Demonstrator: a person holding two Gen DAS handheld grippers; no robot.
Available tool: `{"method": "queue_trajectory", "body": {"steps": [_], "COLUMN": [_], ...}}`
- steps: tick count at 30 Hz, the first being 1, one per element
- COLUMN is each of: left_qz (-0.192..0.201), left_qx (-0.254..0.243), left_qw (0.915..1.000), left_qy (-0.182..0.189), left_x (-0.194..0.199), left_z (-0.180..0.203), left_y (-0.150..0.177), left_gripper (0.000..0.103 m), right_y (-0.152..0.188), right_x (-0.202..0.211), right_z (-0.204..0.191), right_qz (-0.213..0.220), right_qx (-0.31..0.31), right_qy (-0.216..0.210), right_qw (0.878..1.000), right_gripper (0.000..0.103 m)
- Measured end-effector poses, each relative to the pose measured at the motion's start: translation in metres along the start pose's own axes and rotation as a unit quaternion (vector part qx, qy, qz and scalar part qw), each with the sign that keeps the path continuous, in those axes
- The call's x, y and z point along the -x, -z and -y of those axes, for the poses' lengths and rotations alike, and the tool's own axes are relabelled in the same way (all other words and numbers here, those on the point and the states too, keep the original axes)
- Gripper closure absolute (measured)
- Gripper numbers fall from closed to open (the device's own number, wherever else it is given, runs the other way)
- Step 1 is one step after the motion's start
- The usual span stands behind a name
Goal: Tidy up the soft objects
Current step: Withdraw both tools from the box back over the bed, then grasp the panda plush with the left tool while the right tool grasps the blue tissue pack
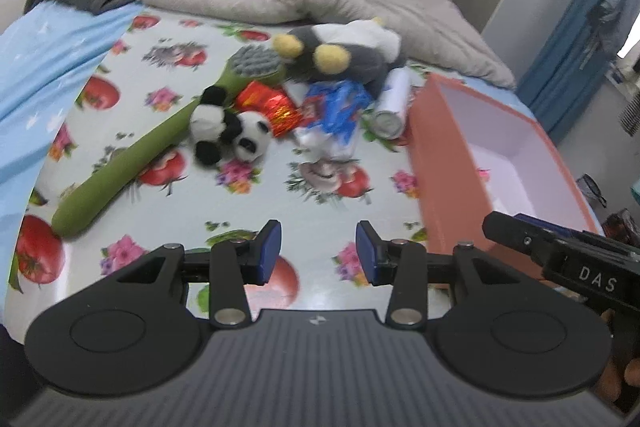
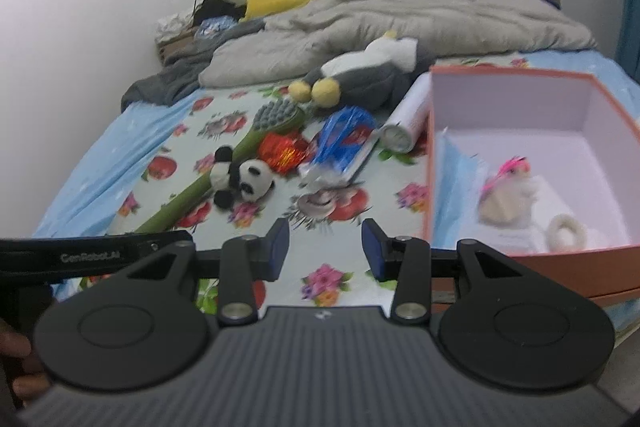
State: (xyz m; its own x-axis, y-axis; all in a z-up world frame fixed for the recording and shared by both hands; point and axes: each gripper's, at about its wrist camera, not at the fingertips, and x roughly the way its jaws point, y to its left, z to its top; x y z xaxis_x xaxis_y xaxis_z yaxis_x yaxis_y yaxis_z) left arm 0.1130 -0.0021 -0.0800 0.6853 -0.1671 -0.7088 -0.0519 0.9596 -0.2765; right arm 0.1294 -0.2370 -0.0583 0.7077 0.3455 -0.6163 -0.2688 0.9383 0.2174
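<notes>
Both the left gripper and right gripper are held wide, empty. The panda ahead (soft, squashable) should be pinched mid-body, then carried to the box at right.

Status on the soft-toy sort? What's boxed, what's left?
Done: one small pink-haired plush lies in the orange box. In hand: nothing; left gripper and right gripper are open. Left: panda, penguin plush, green toothbrush plush on the bed.

On the bed, the panda lay at center; the penguin sat at one o'clock, the box at three o'clock.
</notes>
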Motion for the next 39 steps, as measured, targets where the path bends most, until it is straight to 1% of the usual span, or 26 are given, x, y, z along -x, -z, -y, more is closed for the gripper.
{"method": "queue_trajectory", "body": {"steps": [2,4,9,11,17,19,23,26,30,33,34,36,37,39], "left_qz": [-0.003,-0.004,-0.003,-0.004,-0.011,-0.018,-0.033,-0.05,-0.064,-0.069,-0.071,-0.076,-0.076,-0.066], "left_qx": [0.006,0.011,0.021,0.027,0.032,0.047,0.101,0.159,0.235,0.275,0.289,0.324,0.337,0.357], "left_qw": [0.9999,0.9998,0.9988,0.9985,0.9983,0.9979,0.9942,0.9859,0.9694,0.9583,0.9539,0.9419,0.9371,0.9308], "left_qy": [-0.008,-0.019,-0.043,-0.047,-0.047,-0.039,-0.019,0.005,0.032,0.035,0.04,0.047,0.048,0.046], "left_x": [-0.007,-0.016,-0.04,-0.049,-0.081,-0.094,-0.119,-0.137,-0.161,-0.176,-0.18,-0.189,-0.191,-0.194], "left_z": [-0.008,-0.019,-0.042,-0.049,-0.06,-0.065,-0.078,-0.092,-0.105,-0.111,-0.113,-0.119,-0.121,-0.123], "left_y": [-0.001,-0.003,-0.016,-0.023,-0.04,-0.046,-0.058,-0.064,-0.067,-0.07,-0.07,-0.07,-0.07,-0.071], "left_gripper": [0.056,0.051,0.051,0.051,0.051,0.051,0.051,0.051,0.051,0.051,0.046,0.041,0.04,0.037], "right_y": [0.0,-0.003,-0.013,-0.017,-0.034,-0.039,-0.048,-0.055,-0.063,-0.068,-0.069,-0.072,-0.074,-0.079], "right_x": [-0.009,-0.018,-0.045,-0.057,-0.097,-0.11,-0.135,-0.155,-0.18,-0.197,-0.201,-0.21,-0.213,-0.217], "right_z": [-0.002,-0.004,-0.007,-0.007,0.001,0.006,0.01,0.013,0.019,0.023,0.024,0.025,0.025,0.025], "right_qz": [-0.007,-0.011,-0.018,-0.023,-0.036,-0.043,-0.05,-0.056,-0.067,-0.077,-0.08,-0.086,-0.088,-0.085], "right_qx": [0.0,-0.002,-0.001,-0.003,-0.027,-0.044,-0.062,-0.073,-0.097,-0.111,-0.113,-0.115,-0.115,-0.115], "right_qy": [-0.003,-0.004,-0.004,-0.006,-0.011,-0.013,-0.011,-0.011,-0.013,-0.007,-0.007,-0.009,-0.01,-0.011], "right_qw": [1.0,1.0,1.0,1.0,0.999,0.998,0.997,0.996,0.993,0.991,0.99,0.99,0.989,0.99], "right_gripper": [0.06,0.06,0.06,0.06,0.06,0.06,0.06,0.06,0.06,0.06,0.06,0.06,0.06,0.06]}}
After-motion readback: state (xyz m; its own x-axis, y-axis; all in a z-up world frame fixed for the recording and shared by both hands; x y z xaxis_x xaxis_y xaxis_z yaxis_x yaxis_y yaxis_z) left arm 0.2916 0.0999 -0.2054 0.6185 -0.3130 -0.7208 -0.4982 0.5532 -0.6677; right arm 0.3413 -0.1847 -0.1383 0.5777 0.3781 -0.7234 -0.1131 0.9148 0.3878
